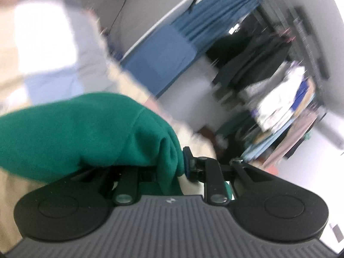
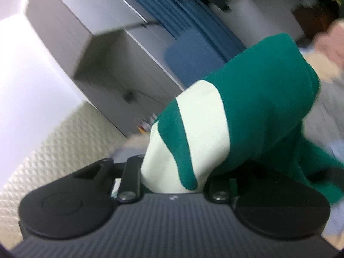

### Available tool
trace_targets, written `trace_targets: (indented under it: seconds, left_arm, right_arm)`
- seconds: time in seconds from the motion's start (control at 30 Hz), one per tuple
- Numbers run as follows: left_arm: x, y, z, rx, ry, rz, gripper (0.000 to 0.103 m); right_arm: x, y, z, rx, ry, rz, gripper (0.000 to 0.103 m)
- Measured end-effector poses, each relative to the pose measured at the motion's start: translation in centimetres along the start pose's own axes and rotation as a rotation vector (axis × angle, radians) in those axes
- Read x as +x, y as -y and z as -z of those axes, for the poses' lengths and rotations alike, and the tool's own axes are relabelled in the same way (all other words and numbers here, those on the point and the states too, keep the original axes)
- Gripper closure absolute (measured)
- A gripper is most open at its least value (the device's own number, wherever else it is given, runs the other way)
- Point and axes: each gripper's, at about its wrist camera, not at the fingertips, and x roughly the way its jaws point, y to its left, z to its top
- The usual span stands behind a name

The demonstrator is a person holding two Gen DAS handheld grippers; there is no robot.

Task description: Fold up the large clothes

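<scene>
Nearest the lens in both views is green cloth, bunched right over each tool. On the left gripper the garment is gathered between jaws closed down to a narrow gap, one blue-padded finger showing bare beside the fabric; it reads as a pinch on a fold of cloth. On the right gripper a part of the same garment banded in cream and green, perhaps a sleeve or hem, drapes over the jaws and hides their tips; they look narrowly set and the cloth runs down between them, so I judge it clamped as well.

Held at two points like this, the garment hangs between the hands, off any surface, which suits spreading it or carrying one edge across for a fold. Heavy blur suggests quick movement, so a loose pinch could slip.

Beyond the garment, in the left view, a rack carries stacked and hanging clothes, too smeared to sort. A blue curtain hangs behind the garment in the right view, beside a grey cabinet.
</scene>
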Motion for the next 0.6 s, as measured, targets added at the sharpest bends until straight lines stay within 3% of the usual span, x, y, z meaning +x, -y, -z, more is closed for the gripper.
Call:
trace_targets:
  seconds: [0.17,0.23,0.37,0.43,0.47,0.5,0.53,0.6]
  left_arm:
    - [-0.6,-3.5,3.7,-0.001,-0.08,-0.024,0.077]
    - [-0.9,-3.8,4.9,0.005,-0.096,-0.072,0.077]
    - [-0.7,-5.0,6.6,-0.055,-0.121,-0.146,0.072]
    - [-0.4,-4.9,6.8,-0.106,-0.118,-0.156,0.066]
    - [-0.2,-4.8,7.0,-0.125,-0.115,-0.156,0.059]
    - [-0.4,-4.8,7.2,-0.142,-0.115,-0.157,0.046]
    - [-0.7,-5.1,7.4,-0.164,-0.124,-0.156,0.039]
    - [0.0,-5.1,7.5,-0.205,-0.15,-0.169,0.009]
  right_arm:
    - [-0.7,4.9,4.2,0.183,-0.166,0.083,0.07]
    - [-0.9,5.6,5.2,0.226,-0.199,0.117,0.057]
    - [-1.8,6.0,6.3,0.287,-0.23,0.154,0.046]
    - [-2.4,5.9,6.7,0.291,-0.231,0.192,0.022]
    - [-2.7,5.8,7.0,0.292,-0.23,0.205,0.017]
    - [-2.9,5.8,7.3,0.297,-0.227,0.198,0.018]
    - [-2.9,5.9,7.6,0.302,-0.225,0.192,0.018]
    - [-2.3,6.2,7.9,0.313,-0.215,0.178,0.014]
